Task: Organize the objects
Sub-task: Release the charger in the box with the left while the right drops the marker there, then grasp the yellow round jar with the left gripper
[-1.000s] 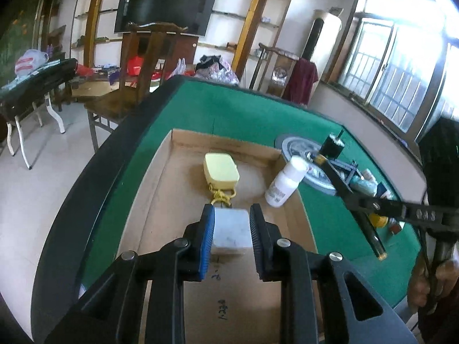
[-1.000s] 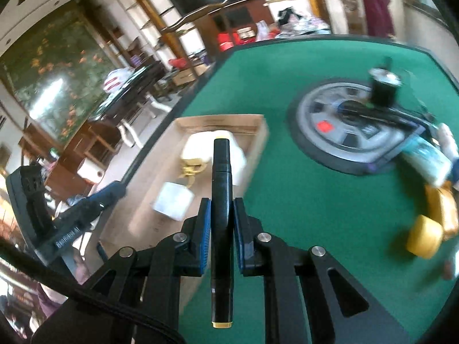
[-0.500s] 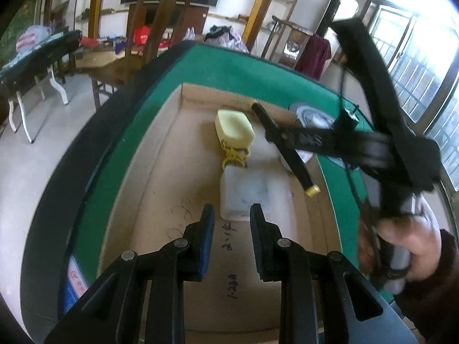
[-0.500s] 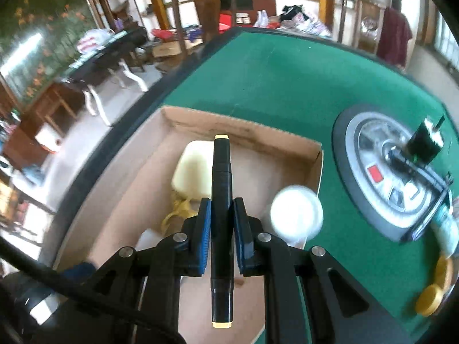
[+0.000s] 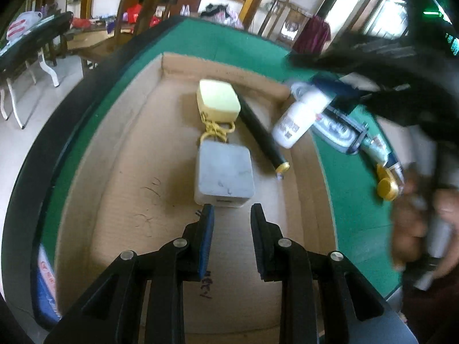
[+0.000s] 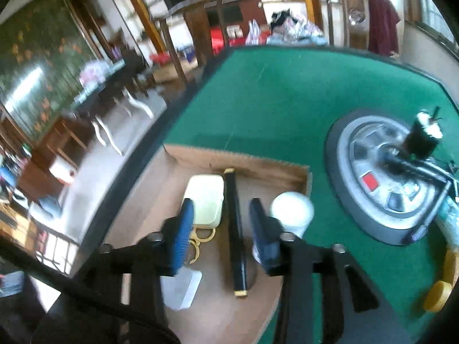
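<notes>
A shallow cardboard box (image 5: 120,154) lies on the green table. In it are a pale yellow case (image 5: 218,103) with a yellow cord, a white square block (image 5: 223,175), a black marker with gold ends (image 5: 261,137) and a white bottle (image 5: 298,121). My left gripper (image 5: 231,215) is open and empty just in front of the white block. My right gripper (image 6: 221,215) is open above the black marker (image 6: 235,238), which lies free between the yellow case (image 6: 205,203) and the white bottle (image 6: 292,209).
A grey round disc (image 6: 381,177) with a dark cup (image 6: 421,137) on it lies right of the box. Yellow caps (image 6: 437,296) and small tubes (image 5: 375,146) lie near the right table edge. Chairs and tables stand beyond the far edge.
My right gripper has opened and let go of the black marker, which now lies in the box. My left gripper has drawn back a little from the white block.
</notes>
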The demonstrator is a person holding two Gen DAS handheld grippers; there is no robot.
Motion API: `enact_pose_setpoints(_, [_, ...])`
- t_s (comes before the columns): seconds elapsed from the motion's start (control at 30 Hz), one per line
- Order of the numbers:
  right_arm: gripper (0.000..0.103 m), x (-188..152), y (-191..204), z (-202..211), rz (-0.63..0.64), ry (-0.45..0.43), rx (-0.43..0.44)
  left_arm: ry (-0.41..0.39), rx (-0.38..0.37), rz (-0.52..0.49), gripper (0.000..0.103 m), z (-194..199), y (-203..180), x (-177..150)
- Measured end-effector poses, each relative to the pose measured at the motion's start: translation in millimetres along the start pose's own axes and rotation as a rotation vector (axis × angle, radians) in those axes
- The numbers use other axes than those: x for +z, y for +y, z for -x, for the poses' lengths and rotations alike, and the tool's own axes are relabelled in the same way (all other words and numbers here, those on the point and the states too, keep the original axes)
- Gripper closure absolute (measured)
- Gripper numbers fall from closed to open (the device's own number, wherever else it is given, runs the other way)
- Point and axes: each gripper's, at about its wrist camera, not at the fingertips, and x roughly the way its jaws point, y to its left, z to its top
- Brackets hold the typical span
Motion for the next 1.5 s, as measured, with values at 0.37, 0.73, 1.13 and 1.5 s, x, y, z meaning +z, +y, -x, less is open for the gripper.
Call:
enact_pose_setpoints(0.37, [0.051, -7.4, -43.3, 81.8, -0.070, -0.133, -0.016, 0.053, 0.123, 0.074, 0.081, -27.8, -0.3, 56.2])
enact_pose_setpoints(0.73, [0.048, -30.7, -109.7, 120.4, -0.161, -0.170, -0.067, -0.033, 0.147, 0.049, 0.061, 5.1, -15.3, 36.5])
enact_pose_setpoints(1.13, [0.048, -69.6, -159.4, 116.5, -0.267, -0.123, -0.064, -0.046, 0.108, -0.130, 0.060, -13.2, -101.0, 69.6])
enact_pose_setpoints(1.5, [0.048, -84.4, -204.1, 140.3, -0.349, -0.155, -0.099, -0.182, 0.217, -0.028, 0.060, -15.3, -78.9, 118.7])
